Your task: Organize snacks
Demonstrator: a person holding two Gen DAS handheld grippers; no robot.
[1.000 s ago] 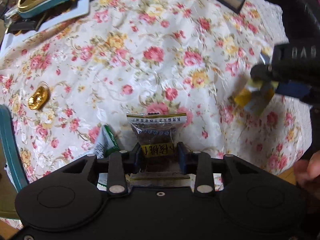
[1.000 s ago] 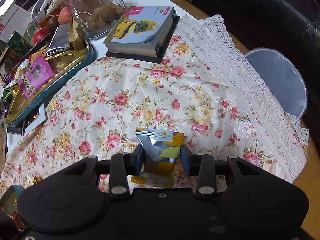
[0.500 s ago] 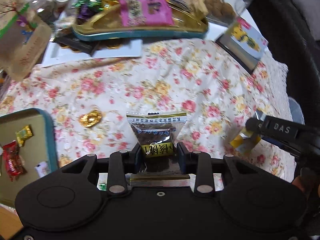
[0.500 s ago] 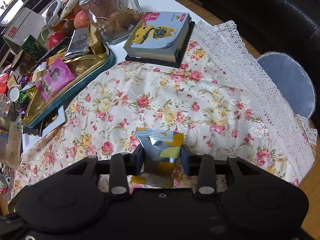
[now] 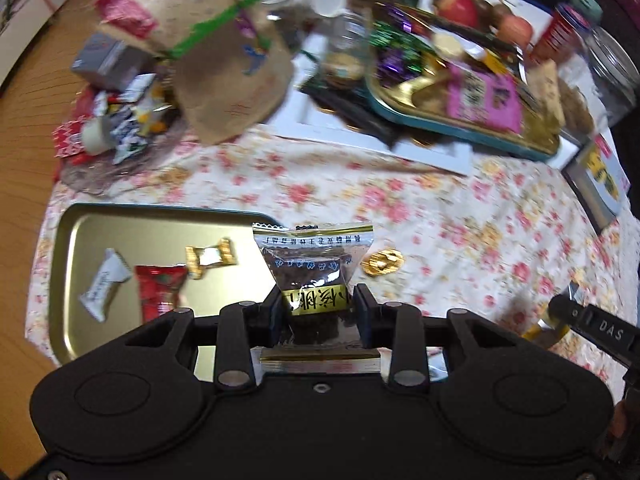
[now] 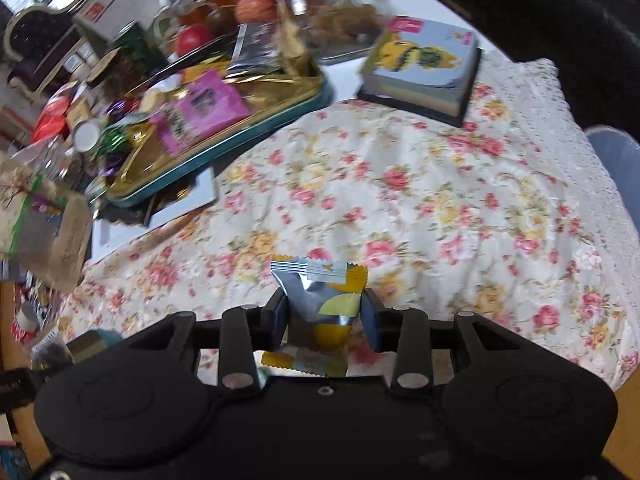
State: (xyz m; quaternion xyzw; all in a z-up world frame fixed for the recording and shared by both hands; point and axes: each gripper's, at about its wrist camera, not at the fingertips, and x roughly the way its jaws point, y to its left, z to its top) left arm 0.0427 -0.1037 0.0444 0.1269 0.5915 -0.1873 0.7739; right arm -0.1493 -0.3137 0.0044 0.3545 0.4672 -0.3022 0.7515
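Gold tray, snacks inbound
My left jaws (image 5: 316, 306) pinch a dark snack packet (image 5: 314, 264); the tray (image 5: 76, 240) lies lower left, nearest them; right jaws (image 6: 325, 314) pinch a silver packet (image 6: 320, 292).

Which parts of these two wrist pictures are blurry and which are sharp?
Left wrist view: the brown snack packet in the left gripper is crisp, while the burlap bag and cluttered far tray are smeared. Right wrist view: the silver-yellow packet is sharp, the floral cloth and book softly blurred, edges bowed by the fisheye.
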